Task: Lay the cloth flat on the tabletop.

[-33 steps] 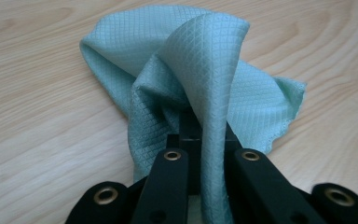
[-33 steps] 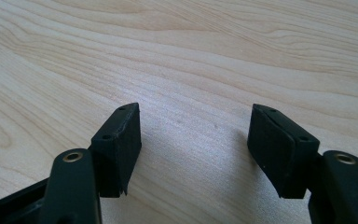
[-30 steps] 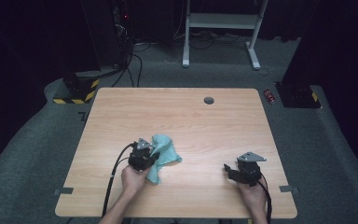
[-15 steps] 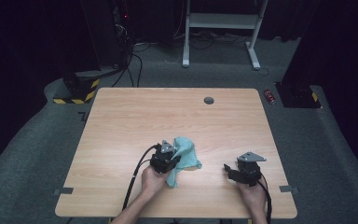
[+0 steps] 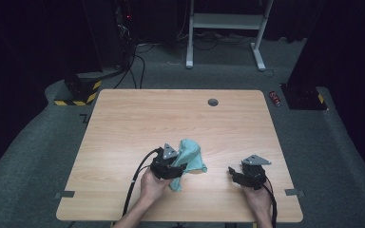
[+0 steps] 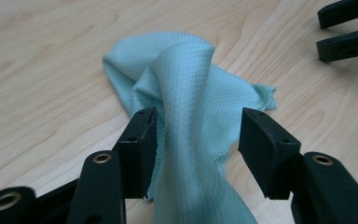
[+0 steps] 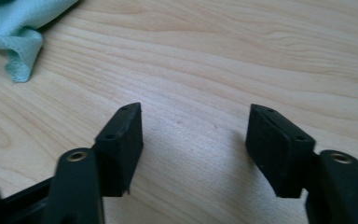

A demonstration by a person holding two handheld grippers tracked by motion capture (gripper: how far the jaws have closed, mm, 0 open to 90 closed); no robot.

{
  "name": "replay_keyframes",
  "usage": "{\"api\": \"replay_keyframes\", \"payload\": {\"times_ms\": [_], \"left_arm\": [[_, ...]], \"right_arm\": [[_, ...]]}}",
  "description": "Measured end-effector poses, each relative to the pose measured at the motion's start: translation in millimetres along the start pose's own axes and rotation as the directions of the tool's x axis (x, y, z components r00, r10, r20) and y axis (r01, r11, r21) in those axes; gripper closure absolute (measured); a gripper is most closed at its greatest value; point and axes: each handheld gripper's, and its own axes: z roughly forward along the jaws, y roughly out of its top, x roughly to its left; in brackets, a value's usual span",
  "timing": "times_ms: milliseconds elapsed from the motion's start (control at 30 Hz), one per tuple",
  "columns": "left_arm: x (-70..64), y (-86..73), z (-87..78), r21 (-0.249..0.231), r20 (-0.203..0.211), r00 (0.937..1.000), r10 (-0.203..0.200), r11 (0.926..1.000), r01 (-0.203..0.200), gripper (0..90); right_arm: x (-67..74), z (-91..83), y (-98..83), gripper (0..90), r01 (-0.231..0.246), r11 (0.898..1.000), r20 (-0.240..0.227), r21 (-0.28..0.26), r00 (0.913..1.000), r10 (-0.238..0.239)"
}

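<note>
2 grippers are spread: my left gripper [image 6: 193, 135] has just been opening, the cloth [image 6: 186, 93] draped between its jaws, brushing one pad; my right gripper [image 7: 193, 140] is empty, the cloth beyond it. risk: fabric snags on that pad and drags when i lift.

Cloth [image 6: 186, 93]: showing pale mint green, carrying a fine diamond-grid weave. Table [image 5: 138, 123]: showing light wood with darker wavy grain. Left gripper [image 6: 198, 135] and right gripper [image 7: 193, 140]: showing matte black, brass-coloured rings shining at the screw holes. Floor [image 5: 33, 156]: showing dark grey. Block [image 5: 78, 90]: wearing yellow-and-black stripes.
</note>
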Motion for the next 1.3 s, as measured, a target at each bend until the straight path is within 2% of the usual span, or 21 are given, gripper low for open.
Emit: {"api": "replay_keyframes", "payload": {"times_ms": [33, 67, 100, 167, 233, 267, 300, 333, 367, 467, 500, 533, 633, 733, 867, 900, 1067, 1100, 1200, 1300], "left_arm": [[0.1, -1.5, -2.9, -0.005, 0.0, 1.0, 0.008, 1.0, -0.008, 47.4], [0.1, -1.5, -2.9, -0.005, 0.0, 1.0, 0.008, 1.0, -0.008, 48.2], [-2.1, -7.8, -6.4, 0.006, 0.003, 0.9997, 0.025, 0.9997, -0.025, 49.8], [-3.0, -15.2, -6.4, 0.022, -0.012, 0.999, 0.043, 0.9989, -0.043, 52.2], [-1.5, -22.8, -6.0, 0.028, -0.016, 0.9992, 0.037, 0.999, -0.037, 54.3], [0.0, -28.6, -5.2, 0.027, -0.015, 0.9996, 0.025, 0.9993, -0.025, 55.3], [0.0, -28.6, -5.2, 0.027, -0.015, 0.9996, 0.025, 0.9993, -0.025, 56.9], [1.5, -33.1, -4.3, 0.024, -0.014, 0.9998, 0.01, 0.9996, -0.01, 56.9], [5.1, -40.0, -3.9, 0.024, -0.009, 0.9999, -0.005, 0.9997, 0.005, 60.7], [8.5, -45.7, -5.2, 0.011, 0.005, 0.9993, -0.037, 0.9993, 0.037, 66.4], [8.5, -45.7, -5.2, 0.011, 0.005, 0.9993, -0.037, 0.9993, 0.037, 68.2], [11.4, -48.0, -6.3, 0.0, 0.013, 0.9986, -0.052, 0.9986, 0.052, 70.7], [13.1, -49.7, -6.2, -0.007, 0.019, 0.9985, -0.051, 0.9986, 0.052, 78.3], [13.6, -50.7, -6.3, -0.022, 0.03, 0.9984, -0.047, 0.9986, 0.048, 84.4], [15.2, -51.0, -9.2, -0.038, 0.034, 0.9986, -0.041, 0.9984, 0.042, 87.1], [16.9, -50.6, -12.3, -0.046, 0.036, 0.9984, -0.044, 0.9979, 0.046, 87.2], [23.7, -49.7, -21.1, -0.074, 0.037, 0.9969, -0.069, 0.9947, 0.072, 87.2], [26.0, -49.6, -22.5, -0.077, 0.033, 0.9969, -0.071, 0.9943, 0.074, 87.1], [30.3, -47.7, -23.8, -0.092, 0.033, 0.9948, -0.097, 0.9908, 0.099, 86.8], [33.7, -44.8, -24.4, -0.099, 0.025, 0.995, -0.096, 0.9902, 0.098, 86.6]], "right_arm": [[1.8, -1.4, -0.7, 43.4, 0.012, 1.0, 0.02, -0.011, 0.9997, -0.012], [2.8, -2.2, -1.2, 47.6, 0.018, 1.0, 0.024, -0.015, 0.9996, -0.017], [3.5, -3.3, -1.9, 54.3, 0.022, 0.999, 0.016, -0.025, 0.9996, -0.022], [2.1, -5.9, -1.7, 62.1, -0.001, 0.999, -0.034, -0.038, 0.9994, 0.0], [1.4, -7.9, -1.4, 65.6, -0.044, 0.997, -0.096, -0.057, 0.9947, 0.039], [3.3, -7.8, -0.7, 65.7, -0.055, 0.997, -0.114, -0.056, 0.9923, 0.048], [3.3, -7.8, -0.7, 65.7, -0.055, 0.997, -0.114, -0.056, 0.9923, 0.048], [9.1, -7.2, 1.3, 66.0, -0.046, 0.997, -0.136, -0.054, 0.99, 0.039], [23.6, -4.5, 5.9, 66.6, -0.01, 0.998, -0.175, -0.059, 0.9846, -0.001], [48.1, 2.7, 15.8, 66.5, 0.075, 0.996, -0.217, -0.053, 0.9724, -0.085], [48.1, 2.7, 15.8, 66.5, 0.075, 0.996, -0.217, -0.053, 0.9724, -0.085], [60.5, 7.6, 23.1, 66.0, 0.108, 0.993, -0.241, -0.056, 0.9631, -0.119], [73.6, 13.5, 34.6, 63.4, 0.133, 0.99, -0.271, -0.055, 0.9517, -0.143], [84.5, 17.1, 43.9, 60.2, 0.161, 0.986, -0.284, -0.05, 0.9438, -0.168], [94.3, 20.3, 50.8, 61.8, 0.188, 0.981, -0.285, -0.041, 0.9391, -0.192], [98.9, 25.1, 53.5, 68.3, 0.208, 0.978, -0.283, -0.029, 0.9365, -0.207], [101.8, 36.5, 52.6, 89.6, 0.243, 0.97, -0.285, 0.026, 0.9316, -0.226], [101.5, 36.0, 52.7, 89.8, 0.246, 0.969, -0.287, 0.023, 0.9302, -0.229], [98.1, 33.5, 55.6, 90.0, 0.241, 0.97, -0.275, 0.024, 0.9347, -0.225], [90.9, 31.3, 60.3, 90.0, 0.217, 0.976, -0.257, 0.019, 0.9446, -0.205]]}}
